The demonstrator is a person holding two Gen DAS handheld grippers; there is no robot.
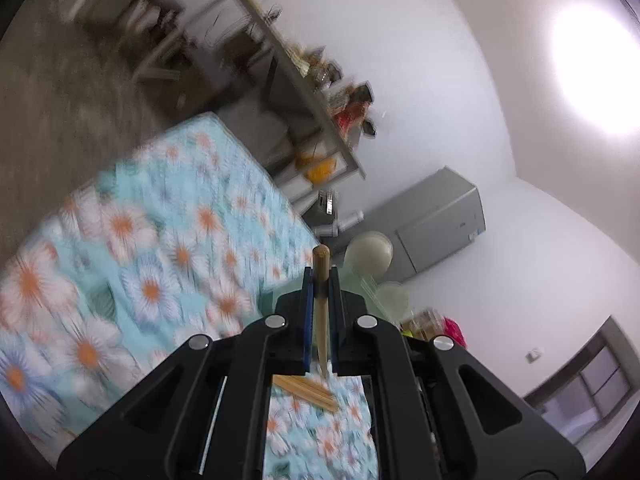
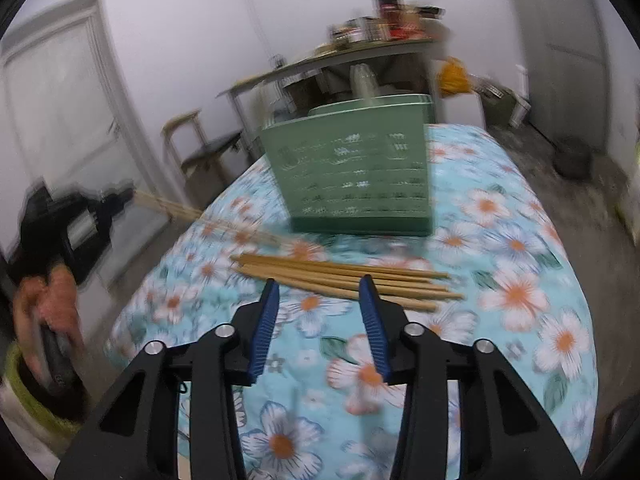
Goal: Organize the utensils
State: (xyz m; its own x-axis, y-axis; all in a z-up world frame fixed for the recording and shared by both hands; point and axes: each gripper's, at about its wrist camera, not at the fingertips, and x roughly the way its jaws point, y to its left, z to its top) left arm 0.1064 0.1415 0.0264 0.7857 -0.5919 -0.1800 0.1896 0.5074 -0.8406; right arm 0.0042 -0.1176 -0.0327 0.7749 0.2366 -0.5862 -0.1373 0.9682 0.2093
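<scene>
My left gripper (image 1: 321, 276) is shut on a wooden chopstick (image 1: 321, 312) that pokes out past the fingertips, lifted above the table. In the right wrist view that gripper (image 2: 72, 224) shows blurred at the left with the chopstick (image 2: 168, 206) pointing toward the table. Several wooden chopsticks (image 2: 344, 280) lie in a bundle on the floral cloth (image 2: 520, 248); their ends show in the left wrist view (image 1: 308, 392). My right gripper (image 2: 319, 280) stands open just before the bundle, holding nothing. Behind the bundle stands a green perforated utensil holder (image 2: 352, 168).
A person's hand (image 2: 48, 300) grips the left tool's handle. Beyond the table stand a cluttered shelf (image 2: 360, 52), a wooden stool (image 2: 200, 148) and a white door (image 2: 60, 100). A grey fridge (image 1: 436, 224) and blurred pale round shapes (image 1: 368, 256) show in the left wrist view.
</scene>
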